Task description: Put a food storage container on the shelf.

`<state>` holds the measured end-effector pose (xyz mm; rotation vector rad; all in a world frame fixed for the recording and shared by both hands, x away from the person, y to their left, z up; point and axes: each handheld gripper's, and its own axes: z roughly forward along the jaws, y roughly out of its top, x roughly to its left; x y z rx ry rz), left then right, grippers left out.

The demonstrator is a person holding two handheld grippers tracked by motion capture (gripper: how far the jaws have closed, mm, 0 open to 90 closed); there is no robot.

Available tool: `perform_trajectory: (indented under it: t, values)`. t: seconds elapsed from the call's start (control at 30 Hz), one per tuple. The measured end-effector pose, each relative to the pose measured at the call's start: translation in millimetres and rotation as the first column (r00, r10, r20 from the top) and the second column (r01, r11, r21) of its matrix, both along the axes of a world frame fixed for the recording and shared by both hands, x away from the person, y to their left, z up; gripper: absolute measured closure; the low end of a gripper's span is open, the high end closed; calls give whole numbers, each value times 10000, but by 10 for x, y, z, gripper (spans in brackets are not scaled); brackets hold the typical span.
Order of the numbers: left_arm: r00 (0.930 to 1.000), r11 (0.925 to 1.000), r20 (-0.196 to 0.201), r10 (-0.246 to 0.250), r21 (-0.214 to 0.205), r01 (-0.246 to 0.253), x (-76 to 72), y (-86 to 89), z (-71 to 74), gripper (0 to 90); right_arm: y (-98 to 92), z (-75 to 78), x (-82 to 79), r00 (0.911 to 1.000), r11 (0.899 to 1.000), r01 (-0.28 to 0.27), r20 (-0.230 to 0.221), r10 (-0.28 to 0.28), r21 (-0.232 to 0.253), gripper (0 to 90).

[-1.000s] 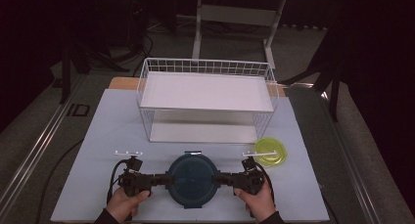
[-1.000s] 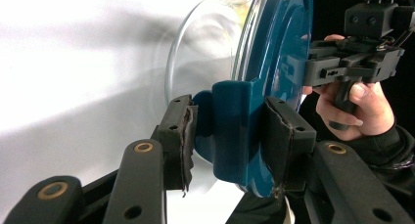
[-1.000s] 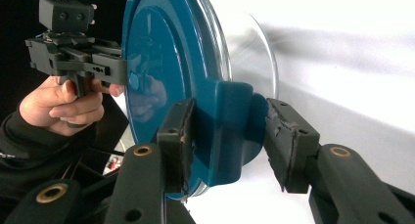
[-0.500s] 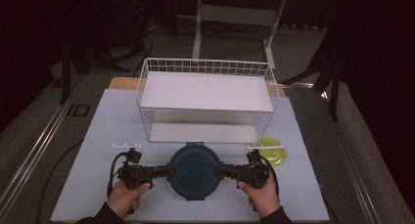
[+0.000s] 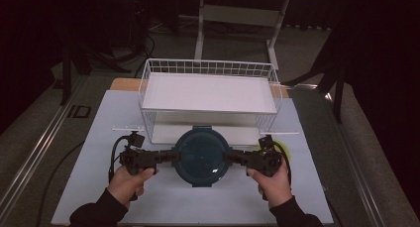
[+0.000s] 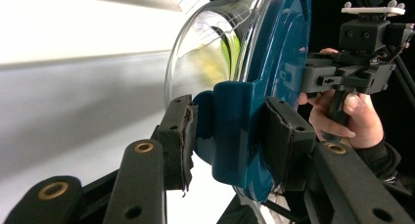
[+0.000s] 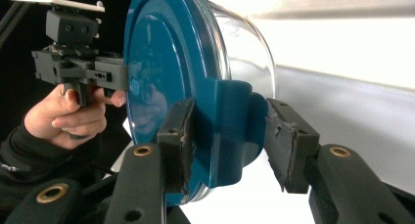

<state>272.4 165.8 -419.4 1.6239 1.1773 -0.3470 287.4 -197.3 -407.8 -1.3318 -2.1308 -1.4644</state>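
Lidded glass container [image 5: 201, 156], teal lid on top, at lower centre of the high view, gripped on both side clips. Left gripper [image 6: 227, 136] clamped on one clip, right gripper [image 7: 226, 136] closed on the opposite clip, pads pressing from both sides. Apparently lifted off the white mat [image 5: 99, 138]; placing not yet done, likely bound for the white wire rack [image 5: 208, 90] just above it in the frame. Rack shelves bare. Contents of the bowl: cannot tell, only yellow-green reflections through the glass.

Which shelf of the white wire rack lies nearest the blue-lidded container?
The lower shelf, just behind the container; the upper shelf sits higher.
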Motion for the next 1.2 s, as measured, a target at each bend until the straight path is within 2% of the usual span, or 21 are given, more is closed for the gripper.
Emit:
perform_trajectory:
  t: [0.23,0.57,0.83,1.1,1.2]
  values:
    - [9991,10000,422,63,-48,-61,164,-26,284,570,-34,242,135,9995,9997,137,267,-142,207,553]
    - [9963,9999,855,87,-116,-77,489,-67,639,570,-76,588,396,9971,9982,434,604,-458,403,554]
    - [9943,9996,1049,198,-239,-174,730,-85,796,569,-93,790,625,9951,9975,588,770,-617,391,554]
    - [9939,9991,1028,398,-177,-382,996,-105,892,569,-101,861,887,9952,9960,768,579,-794,464,554]
    - [9939,9985,998,474,-314,-444,1095,-105,901,569,-97,866,969,9948,9950,889,467,-910,457,553]
